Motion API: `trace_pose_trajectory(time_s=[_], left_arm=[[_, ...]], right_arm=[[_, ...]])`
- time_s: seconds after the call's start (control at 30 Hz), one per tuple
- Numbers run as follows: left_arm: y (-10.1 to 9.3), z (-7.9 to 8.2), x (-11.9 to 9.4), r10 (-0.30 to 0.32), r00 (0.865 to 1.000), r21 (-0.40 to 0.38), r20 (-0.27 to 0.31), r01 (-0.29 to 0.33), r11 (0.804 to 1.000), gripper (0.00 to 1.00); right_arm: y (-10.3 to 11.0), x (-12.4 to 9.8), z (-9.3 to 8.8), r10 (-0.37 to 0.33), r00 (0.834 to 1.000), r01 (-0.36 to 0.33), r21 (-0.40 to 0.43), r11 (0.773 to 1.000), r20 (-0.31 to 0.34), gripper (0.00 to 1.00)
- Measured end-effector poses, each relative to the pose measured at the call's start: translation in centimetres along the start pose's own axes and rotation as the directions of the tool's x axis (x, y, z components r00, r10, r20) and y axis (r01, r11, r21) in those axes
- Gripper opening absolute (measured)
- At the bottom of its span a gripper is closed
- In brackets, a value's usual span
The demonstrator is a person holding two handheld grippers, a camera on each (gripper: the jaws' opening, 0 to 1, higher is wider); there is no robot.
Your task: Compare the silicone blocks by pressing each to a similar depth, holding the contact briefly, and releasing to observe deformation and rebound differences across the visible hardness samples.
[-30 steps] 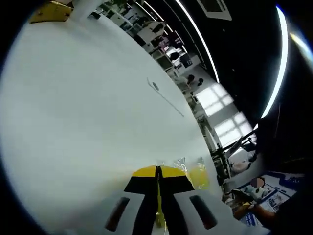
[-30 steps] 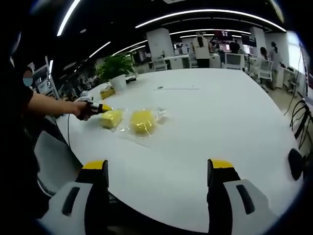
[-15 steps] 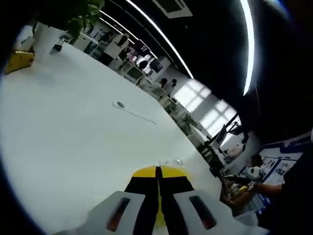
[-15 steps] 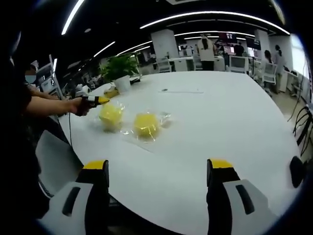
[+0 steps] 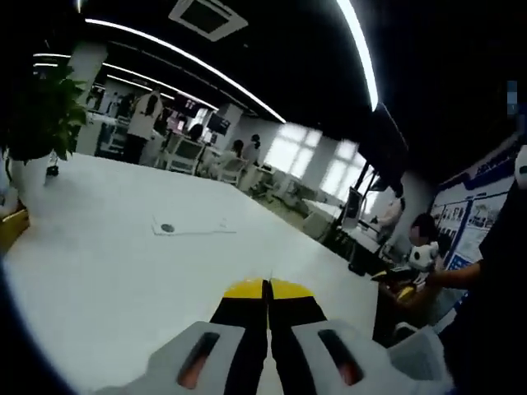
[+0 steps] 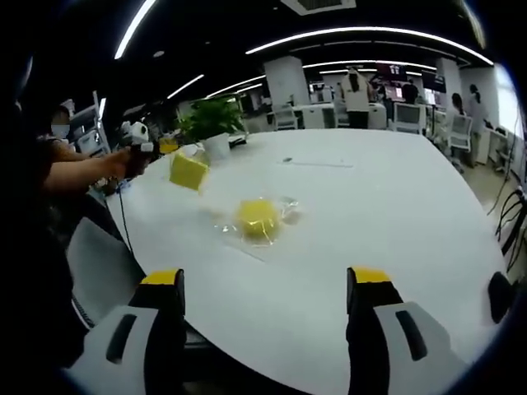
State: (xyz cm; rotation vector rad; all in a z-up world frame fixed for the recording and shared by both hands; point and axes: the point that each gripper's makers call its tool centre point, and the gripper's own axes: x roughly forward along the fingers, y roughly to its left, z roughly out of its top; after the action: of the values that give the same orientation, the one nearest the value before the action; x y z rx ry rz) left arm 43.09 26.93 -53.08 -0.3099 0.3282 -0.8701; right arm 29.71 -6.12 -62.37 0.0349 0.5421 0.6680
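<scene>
Lifted: L claw (image 6: 156,146) clamps bagged block (image 6: 188,170) off table (image 6: 395,214) | R claw (image 6: 268,284) apart, 2nd block (image 6: 258,219) ahead

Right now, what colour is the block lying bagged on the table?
Yellow, in a clear plastic bag: the block shows best in the right gripper view.

1. The table (image 6: 395,214) is white, smooth and a little shiny.
2. The round yellow block (image 6: 258,219) looks soft and matt, inside clear, shiny, crinkly plastic wrap (image 6: 284,207).
3. The lifted block (image 6: 188,170) is yellow and matt too.
4. The plant pot (image 6: 218,147) is smooth and white.
</scene>
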Motion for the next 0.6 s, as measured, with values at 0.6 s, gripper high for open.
trace_pose_trajectory(time_s=[0.6], left_arm=[[-12.7,5.2,-0.1,-0.299,0.953,0.253,-0.036,0.299,0.920,0.00]], right_arm=[[4.0,-0.3,1.2,0.101,0.995,-0.100,-0.061,0.993,0.015,0.72]])
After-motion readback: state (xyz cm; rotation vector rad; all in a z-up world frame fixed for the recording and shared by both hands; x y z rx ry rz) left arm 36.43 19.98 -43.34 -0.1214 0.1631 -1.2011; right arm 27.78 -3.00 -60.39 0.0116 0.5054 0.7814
